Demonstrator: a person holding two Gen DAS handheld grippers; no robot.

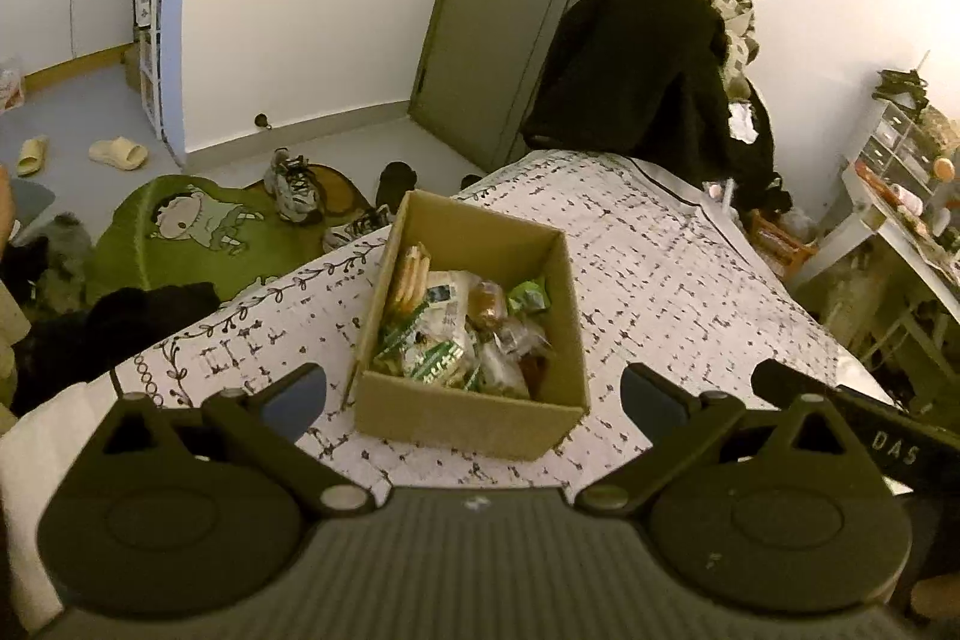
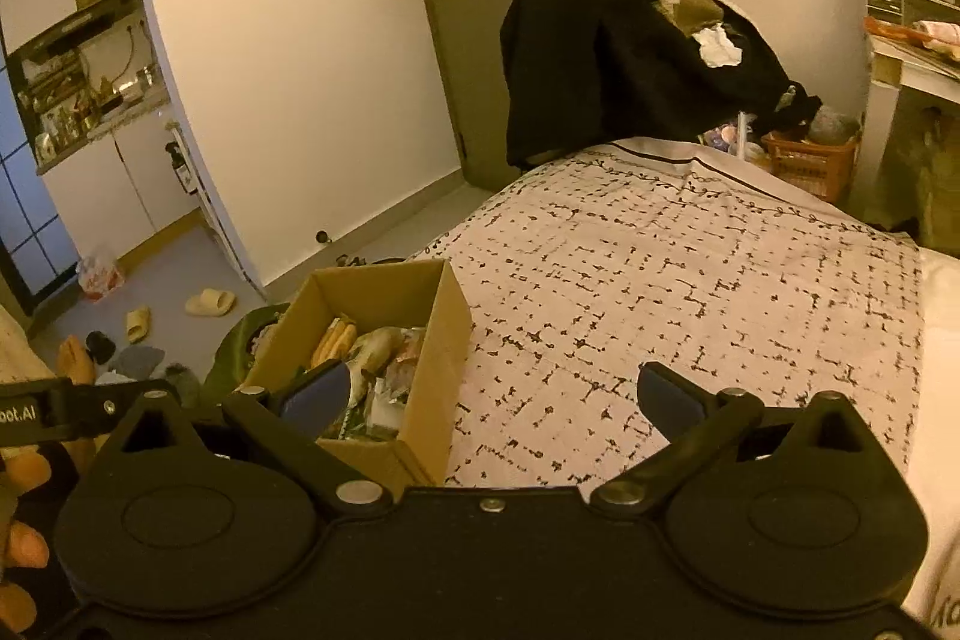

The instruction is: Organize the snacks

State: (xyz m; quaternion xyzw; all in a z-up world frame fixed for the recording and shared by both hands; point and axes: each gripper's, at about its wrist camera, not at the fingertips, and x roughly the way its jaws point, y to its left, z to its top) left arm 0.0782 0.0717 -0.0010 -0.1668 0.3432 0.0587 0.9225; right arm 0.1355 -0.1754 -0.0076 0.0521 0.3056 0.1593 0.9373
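**Desk:** What do the two wrist views show?

**Photographer:** An open cardboard box sits on a bed with a white, dark-patterned cover. Wrapped snacks fill its bottom: green-and-white packets, clear-wrapped pieces, and a stack of pale biscuits leaning on the left wall.

**Desk:** And the jaws?

**Photographer:** Both sets stand spread wide and empty. The left gripper hangs above the near edge of the box, which shows between its blue-padded fingertips; they touch nothing. The right gripper is over the bed just right of the box; its left fingertip overlaps the box opening in view, and whether it touches I cannot tell.

**Desk:** Surroundings?

**Photographer:** A green cartoon rug, sneakers and slippers on the floor, and dark coats heaped beyond the bed's far end.
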